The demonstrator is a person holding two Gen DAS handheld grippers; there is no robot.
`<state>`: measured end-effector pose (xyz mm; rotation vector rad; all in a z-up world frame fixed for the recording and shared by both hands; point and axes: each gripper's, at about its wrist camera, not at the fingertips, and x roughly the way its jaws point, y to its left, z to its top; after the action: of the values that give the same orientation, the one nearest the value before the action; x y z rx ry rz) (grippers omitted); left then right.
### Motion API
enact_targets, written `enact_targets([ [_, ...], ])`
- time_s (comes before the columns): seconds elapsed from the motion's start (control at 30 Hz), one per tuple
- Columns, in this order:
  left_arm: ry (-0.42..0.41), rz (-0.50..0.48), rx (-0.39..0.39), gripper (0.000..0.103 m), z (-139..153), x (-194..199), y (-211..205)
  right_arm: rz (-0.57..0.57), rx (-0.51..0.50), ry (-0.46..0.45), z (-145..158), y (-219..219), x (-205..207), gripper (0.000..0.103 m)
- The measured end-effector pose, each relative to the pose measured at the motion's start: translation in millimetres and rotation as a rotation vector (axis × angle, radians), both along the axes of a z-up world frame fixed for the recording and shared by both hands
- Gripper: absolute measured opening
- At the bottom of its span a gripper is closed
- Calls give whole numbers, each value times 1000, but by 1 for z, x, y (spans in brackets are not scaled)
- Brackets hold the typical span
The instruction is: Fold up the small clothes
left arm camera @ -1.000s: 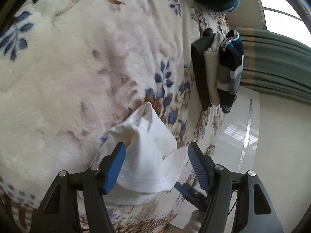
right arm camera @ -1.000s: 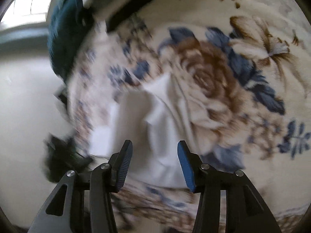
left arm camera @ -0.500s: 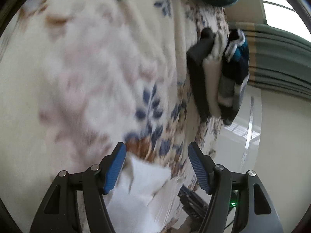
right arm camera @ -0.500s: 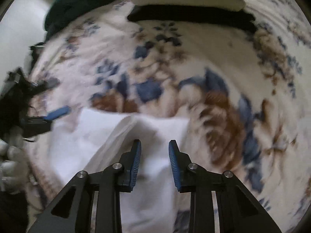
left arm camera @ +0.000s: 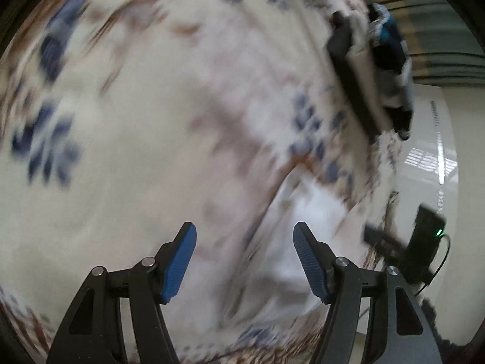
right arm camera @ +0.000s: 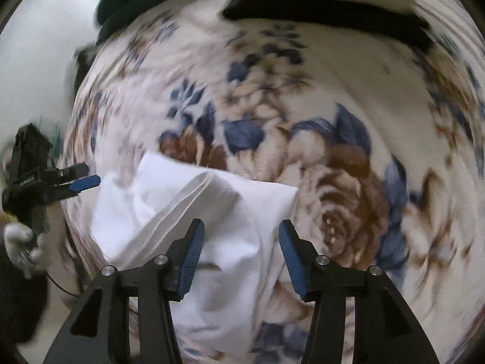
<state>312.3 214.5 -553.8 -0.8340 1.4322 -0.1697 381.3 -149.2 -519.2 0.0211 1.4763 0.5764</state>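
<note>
A small white garment [right arm camera: 194, 212] lies crumpled and partly folded on the floral blanket [right arm camera: 333, 139], near its edge. My right gripper [right arm camera: 239, 257] is open just above the garment's near part, holding nothing. My left gripper [left arm camera: 244, 261] is open and empty above the blanket; the white garment [left arm camera: 306, 227] shows blurred to the right of its jaws. The left gripper also shows in the right wrist view [right arm camera: 81, 182], at the garment's left edge, held by a gloved hand.
A row of folded clothes, black, white and striped blue [left arm camera: 372, 69], lies at the blanket's far side; it also shows in the right wrist view [right arm camera: 327, 15]. A dark teal heap [right arm camera: 127, 6] sits at the back left. Pale floor [left arm camera: 439, 157] lies beyond the blanket's edge.
My right gripper has opened wider and drawn back over the garment. My left gripper has swung left, so the garment now lies right of its jaws. Both views are motion-blurred.
</note>
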Motion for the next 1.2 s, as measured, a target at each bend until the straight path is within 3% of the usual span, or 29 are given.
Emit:
enact_targets([
  [0.07,38,23,-13,64,-10,-15,2,102,-35,-46,-4,18,0,53],
  [0.17,42,47,-18,64,-12,-24,2,197,-17,-44,-12,38,5,52],
  [0.2,39,51,-20,64,-11,-24,3,208,-11,-38,-14,43,7,36],
  [0.23,37,56,-23,64,-10,-24,2,208,-11,-38,-15,46,10,6],
  [0.37,17,66,-39,64,-5,-17,0,67,5,-34,-9,33,19,2],
  [0.5,-10,67,-57,64,0,-5,-9,-162,-33,-27,-5,-3,27,2],
  [0.67,-17,55,-70,64,-2,1,-18,-360,24,98,-18,-43,30,7],
  [0.77,-13,35,-72,64,-7,13,-27,-393,49,115,-19,-50,27,25],
  [0.8,-12,26,-84,64,-11,19,-31,-402,56,118,-19,-51,26,42],
  [0.83,-8,17,-93,64,-15,27,-35,-413,61,128,-21,-52,25,49],
  [0.93,-12,-21,-95,64,-22,50,-50,-438,105,194,-34,-55,25,55],
  [1.0,-49,-63,-54,60,-17,63,-63,-452,118,234,-45,-56,25,55],
  [1.07,-96,-112,-28,3,-7,73,-75,-468,121,231,-49,-53,23,39],
  [1.1,-108,-132,-7,4,-2,77,-79,-477,119,206,-46,-53,22,3],
  [1.2,-122,-120,3,4,0,83,-74,-491,125,114,-26,-51,20,2],
])
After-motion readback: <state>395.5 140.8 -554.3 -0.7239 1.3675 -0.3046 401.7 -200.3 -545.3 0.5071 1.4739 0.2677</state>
